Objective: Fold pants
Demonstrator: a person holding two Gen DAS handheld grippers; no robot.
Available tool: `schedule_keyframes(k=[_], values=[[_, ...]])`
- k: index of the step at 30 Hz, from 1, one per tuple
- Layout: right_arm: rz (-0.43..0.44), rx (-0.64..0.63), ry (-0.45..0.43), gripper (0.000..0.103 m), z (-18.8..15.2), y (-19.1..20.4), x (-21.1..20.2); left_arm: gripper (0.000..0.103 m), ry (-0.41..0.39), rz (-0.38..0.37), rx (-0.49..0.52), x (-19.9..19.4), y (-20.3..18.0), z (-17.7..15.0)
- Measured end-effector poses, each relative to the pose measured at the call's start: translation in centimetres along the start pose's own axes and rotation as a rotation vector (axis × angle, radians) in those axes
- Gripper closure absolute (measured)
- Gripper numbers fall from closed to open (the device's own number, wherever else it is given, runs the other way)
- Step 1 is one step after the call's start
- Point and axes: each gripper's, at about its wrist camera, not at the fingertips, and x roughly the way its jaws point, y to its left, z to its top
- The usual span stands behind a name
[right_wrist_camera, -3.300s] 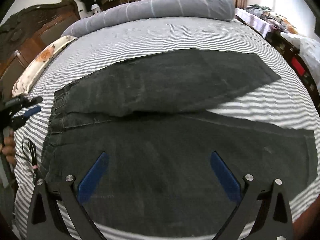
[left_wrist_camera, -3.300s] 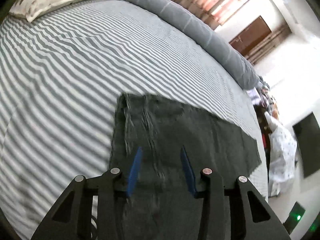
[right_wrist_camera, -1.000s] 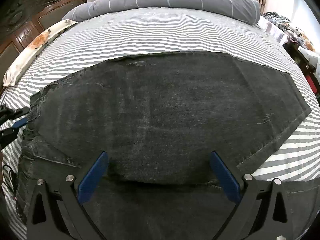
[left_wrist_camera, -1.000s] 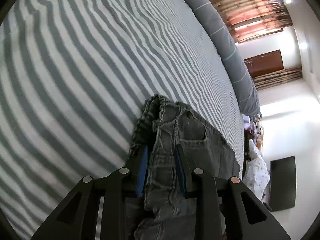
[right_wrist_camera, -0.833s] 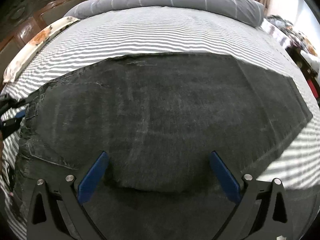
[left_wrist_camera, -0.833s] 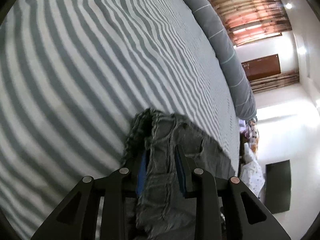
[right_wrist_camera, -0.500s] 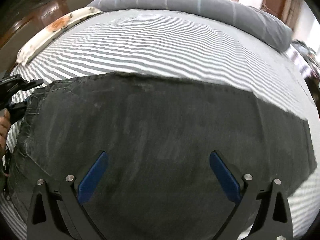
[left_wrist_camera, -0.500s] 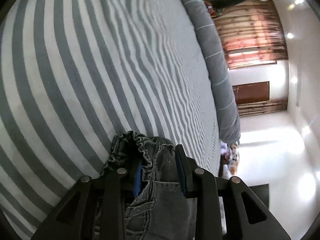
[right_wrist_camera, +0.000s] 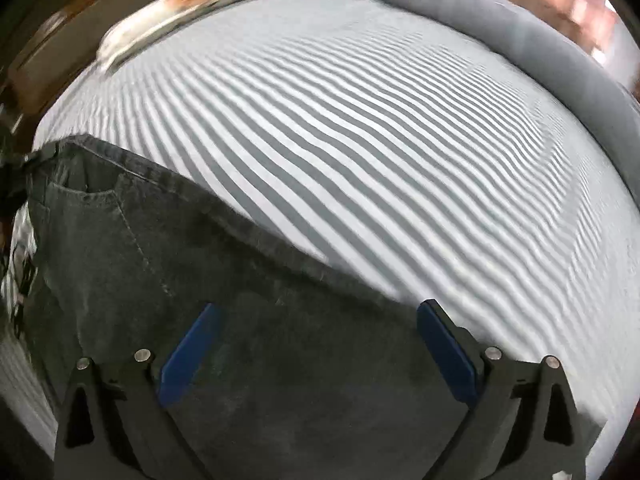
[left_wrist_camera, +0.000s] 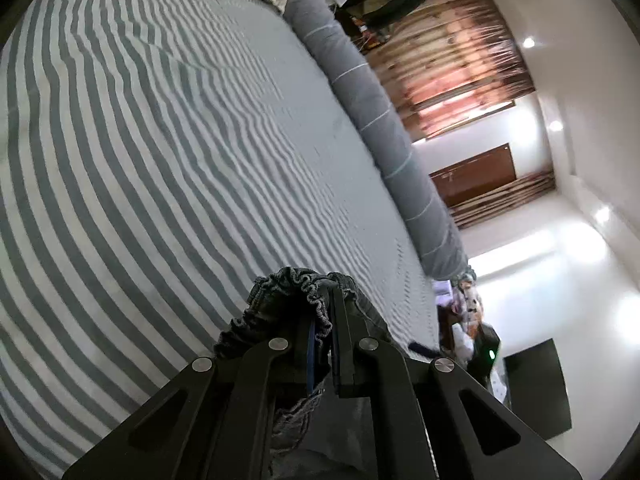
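Dark grey denim pants (right_wrist_camera: pixel 248 312) lie on the striped bed, one leg folded over the other, the waist at the left of the right wrist view. My left gripper (left_wrist_camera: pixel 322 340) is shut on the bunched elastic waistband (left_wrist_camera: pixel 296 284) of the pants and holds it lifted off the sheet. My right gripper (right_wrist_camera: pixel 316 340) is wide open and empty, hovering over the upper part of the pants near their far edge. The leg ends are out of view.
The bed has a grey-and-white striped sheet (left_wrist_camera: pixel 160 140). A long grey bolster (left_wrist_camera: pixel 380 128) runs along its far side and a floral pillow (right_wrist_camera: pixel 192 4) lies at the head. Furniture and clutter (left_wrist_camera: pixel 468 320) stand past the foot of the bed.
My left gripper closed fully on the waistband and raised it, tilting the view upward. My right gripper, still open, swung left along the pants toward the waist; the leg ends left its view.
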Motion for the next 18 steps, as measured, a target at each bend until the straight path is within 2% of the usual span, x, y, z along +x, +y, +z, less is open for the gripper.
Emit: schedule_keyframes(k=[3, 4, 5, 7, 9, 11, 13, 18], values=[[0.069, -0.119, 0.062, 0.011, 2.0, 0.1, 0.8, 0.097, -0.005, -0.014, 0.022, -0.7, -0.8, -0.2], [0.115, -0.162, 0.094, 0.017, 2.5, 0.5, 1.4, 0.097, -0.005, -0.016, 0.028, -0.9, -1.0, -0.3], [0.135, -0.192, 0.113, 0.02, 2.8, 0.8, 1.8, 0.097, -0.006, -0.016, 0.034, -1.2, -1.0, -0.4], [0.188, -0.266, 0.169, 0.034, 3.2, 1.2, 2.9, 0.097, -0.01, -0.006, 0.045, -1.7, -1.1, -0.5], [0.215, -0.302, 0.224, 0.043, 3.3, 1.1, 3.9, 0.097, -0.012, 0.01, 0.055, -2.0, -1.3, -0.5], [0.215, -0.318, 0.253, 0.049, 2.9, 0.5, 4.3, 0.097, -0.015, 0.036, 0.073, -2.2, -1.4, -0.5], [0.206, -0.324, 0.275, 0.06, 2.0, -0.4, 4.5, 0.097, -0.011, 0.058, 0.075, -2.0, -1.4, -0.2], [0.143, -0.282, 0.309, 0.065, -0.8, -4.4, 3.8, 0.097, -0.033, 0.111, 0.078, -2.6, -1.7, 0.3]])
